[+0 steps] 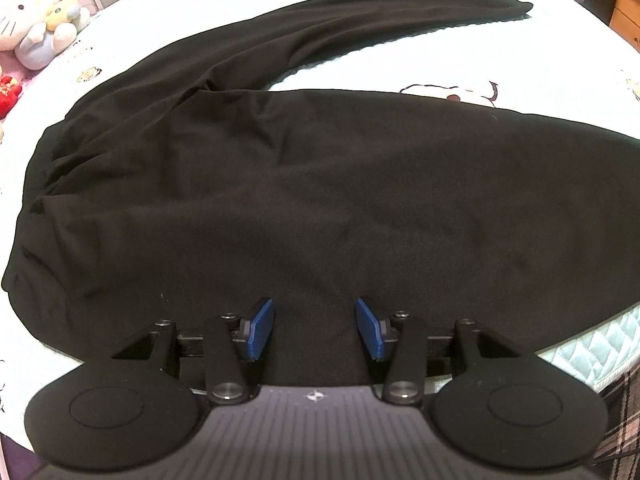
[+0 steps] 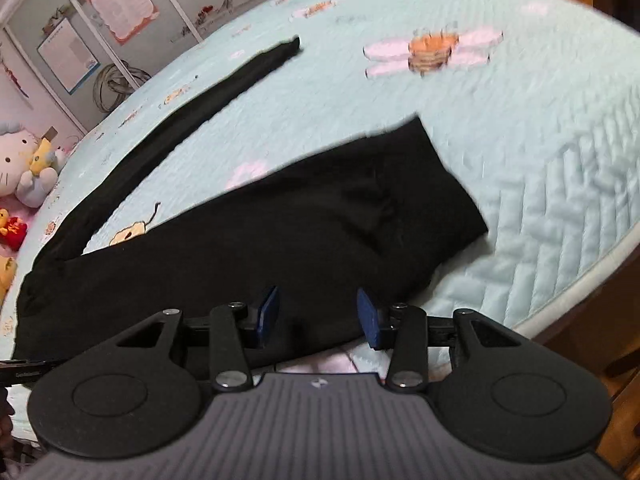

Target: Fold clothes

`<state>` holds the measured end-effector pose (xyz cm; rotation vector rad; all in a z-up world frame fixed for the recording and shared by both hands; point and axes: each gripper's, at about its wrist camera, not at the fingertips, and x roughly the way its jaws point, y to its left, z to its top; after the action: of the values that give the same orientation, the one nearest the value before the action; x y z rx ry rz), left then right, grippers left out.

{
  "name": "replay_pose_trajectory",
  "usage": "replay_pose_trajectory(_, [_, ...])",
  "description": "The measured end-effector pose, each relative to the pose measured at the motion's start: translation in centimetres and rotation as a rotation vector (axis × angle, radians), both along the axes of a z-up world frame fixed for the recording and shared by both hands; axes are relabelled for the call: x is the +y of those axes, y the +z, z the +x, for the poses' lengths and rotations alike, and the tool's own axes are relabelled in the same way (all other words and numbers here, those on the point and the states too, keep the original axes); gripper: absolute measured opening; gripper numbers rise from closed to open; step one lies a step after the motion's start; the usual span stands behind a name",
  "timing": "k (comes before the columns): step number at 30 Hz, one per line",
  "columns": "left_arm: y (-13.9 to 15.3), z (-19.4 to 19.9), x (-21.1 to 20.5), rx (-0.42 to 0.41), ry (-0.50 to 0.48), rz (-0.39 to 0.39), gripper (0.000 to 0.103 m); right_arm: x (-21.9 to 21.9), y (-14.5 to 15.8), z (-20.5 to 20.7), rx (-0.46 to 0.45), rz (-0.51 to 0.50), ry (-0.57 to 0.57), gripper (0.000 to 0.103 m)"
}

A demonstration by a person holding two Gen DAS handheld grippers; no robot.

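Note:
A pair of black trousers (image 1: 320, 184) lies spread on a pale blue quilted bed (image 1: 400, 60). One leg lies wide across the near side; the other leg (image 1: 360, 12) stretches away to the far right. My left gripper (image 1: 316, 328) is open, its blue pads just above the near edge of the trousers, holding nothing. In the right wrist view the trousers (image 2: 300, 232) lie with the near leg's end (image 2: 432, 184) toward the right. My right gripper (image 2: 318, 314) is open over the near edge of that leg, empty.
Plush toys (image 1: 36, 20) sit at the far left of the bed, also in the right wrist view (image 2: 24, 168). The bed's near edge (image 2: 560, 292) curves at right, with wooden furniture (image 2: 600, 340) beyond. A wall with posters (image 2: 120, 0) stands behind.

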<state>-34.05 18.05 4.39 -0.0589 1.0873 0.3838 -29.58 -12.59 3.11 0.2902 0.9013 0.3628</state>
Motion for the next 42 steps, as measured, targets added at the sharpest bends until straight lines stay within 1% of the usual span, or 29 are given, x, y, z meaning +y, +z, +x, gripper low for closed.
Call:
replay_pose_trajectory(3, [-0.1, 0.0, 0.0, 0.009, -0.005, -0.002, 0.049, 0.8, 0.5, -0.1, -0.036, -0.004, 0.031, 0.045])
replay_pose_trajectory(7, [0.0, 0.0, 0.1, 0.009, -0.004, -0.004, 0.050, 0.3, -1.3, 0.8, 0.027, -0.006, 0.007, 0.045])
replay_pose_trajectory(9, [0.0, 0.0, 0.0, 0.011, -0.004, -0.003, 0.050, -0.3, -1.6, 0.7, 0.040, 0.019, -0.012, 0.045])
replay_pose_trajectory(11, [0.0, 0.1, 0.0, 0.013, -0.004, 0.000, 0.051, -0.5, -1.1, 0.7, 0.043, 0.005, -0.036, 0.045])
replay_pose_trajectory(13, [0.0, 0.2, 0.0, 0.013, -0.004, 0.004, 0.051, 0.0, 0.0, 0.6, 0.013, -0.008, -0.037, 0.045])
replay_pose_trajectory(16, [0.0, 0.2, 0.0, 0.012, -0.002, 0.004, 0.051, 1.7, 1.4, 0.3, -0.050, 0.001, 0.028, 0.046])
replay_pose_trajectory(18, [0.0, 0.2, 0.1, 0.013, -0.002, 0.001, 0.052, 2.8, 1.3, 0.6, -0.044, 0.029, 0.073, 0.048])
replay_pose_trajectory(20, [0.0, 0.2, 0.2, 0.012, -0.001, -0.001, 0.054, 3.3, 0.2, 1.2, 0.000, 0.045, 0.091, 0.049])
replay_pose_trajectory(22, [0.0, 0.2, 0.3, 0.010, 0.001, -0.006, 0.055, 2.6, -1.2, 1.7, 0.041, 0.066, 0.070, 0.049])
replay_pose_trajectory(23, [0.0, 0.2, 0.4, 0.008, 0.002, -0.011, 0.056, 2.1, -1.9, 1.9, 0.059, 0.078, 0.058, 0.047])
replay_pose_trajectory(25, [-0.1, 0.1, 0.7, 0.002, 0.009, -0.022, 0.058, 0.8, -1.9, 2.0, 0.069, 0.102, 0.033, 0.047])
replay_pose_trajectory(27, [-0.2, 0.0, 0.9, -0.004, 0.016, -0.029, 0.060, 0.1, -1.3, 2.0, 0.052, 0.048, -0.005, 0.047])
replay_pose_trajectory(29, [-0.3, -0.1, 0.9, -0.011, 0.012, -0.025, 0.062, -0.1, -0.3, 2.0, 0.025, 0.017, -0.026, 0.048])
replay_pose_trajectory(33, [-0.3, -0.2, 1.1, -0.016, 0.017, -0.032, 0.063, 0.7, 1.2, 3.1, -0.038, 0.070, 0.006, 0.048])
replay_pose_trajectory(35, [-0.3, -0.1, 1.4, -0.016, 0.025, -0.043, 0.065, 1.4, 1.3, 4.2, -0.068, 0.115, 0.021, 0.048])
replay_pose_trajectory(36, [-0.3, -0.2, 1.5, -0.016, 0.028, -0.047, 0.065, 1.6, 1.2, 5.0, -0.082, 0.131, 0.024, 0.048])
replay_pose_trajectory(38, [-0.3, -0.2, 1.7, -0.018, 0.033, -0.053, 0.069, 1.4, 0.3, 6.8, -0.088, 0.137, -0.004, 0.048])
replay_pose_trajectory(40, [-0.3, -0.3, 2.0, -0.019, 0.039, -0.060, 0.072, 0.6, -1.1, 8.0, -0.069, 0.119, -0.071, 0.048])
replay_pose_trajectory(42, [-0.3, -0.3, 2.2, -0.021, 0.041, -0.068, 0.073, -0.6, -2.3, 8.5, -0.061, 0.116, -0.127, 0.039])
